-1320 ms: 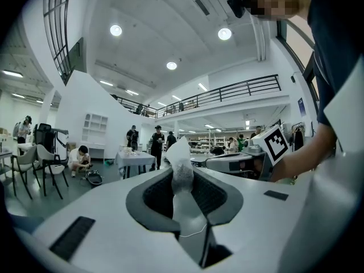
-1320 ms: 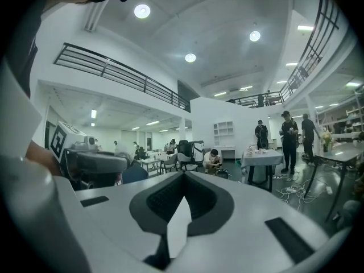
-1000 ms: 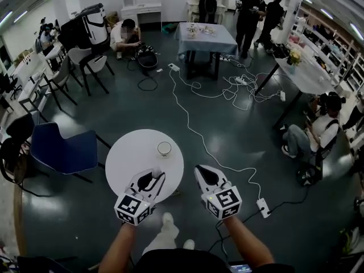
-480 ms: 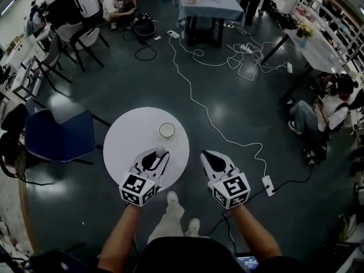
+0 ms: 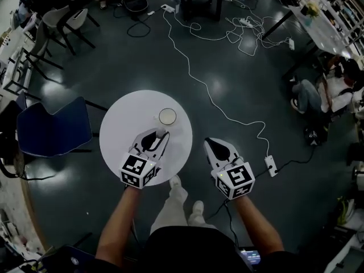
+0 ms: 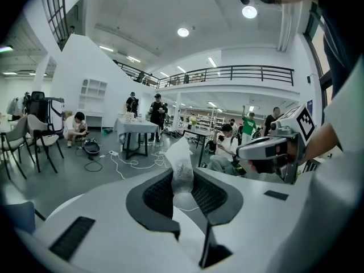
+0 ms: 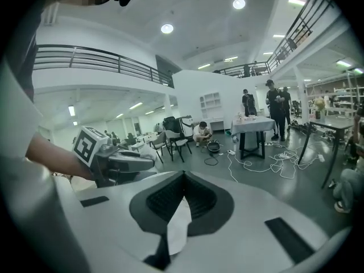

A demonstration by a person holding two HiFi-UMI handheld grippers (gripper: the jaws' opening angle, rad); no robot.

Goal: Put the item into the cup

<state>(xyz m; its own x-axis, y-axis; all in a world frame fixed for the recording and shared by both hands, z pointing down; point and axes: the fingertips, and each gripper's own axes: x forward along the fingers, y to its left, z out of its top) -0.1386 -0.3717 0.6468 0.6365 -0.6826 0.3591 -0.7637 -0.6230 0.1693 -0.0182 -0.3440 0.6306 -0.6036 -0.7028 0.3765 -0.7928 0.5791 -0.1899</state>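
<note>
White round worktop [image 5: 122,124] on dark floor [image 5: 239,56], one cup [image 5: 167,116] upright near its far-right part. Left hand-held gripper [image 5: 158,135] is over the worktop, tips pointing at the cup and just short of it, not touching. Its jaws are part closed and clamped on a sachet [image 6: 182,169]: translucent, grainy fill in the middle, top corner sticking up past the pads. So sachet is in the left jaws, just beside the cup, not in it. Right hand-held gripper [image 5: 210,144] is off the worktop's right edge, over the floor, level with the left one; jaws together at the tips, nothing gripped. Can't tell what's in the cup. Blue chair [image 5: 54,131] left of the worktop, white cable [image 5: 227,110] runs across the floor to a power strip [image 5: 271,165] on the right.
</note>
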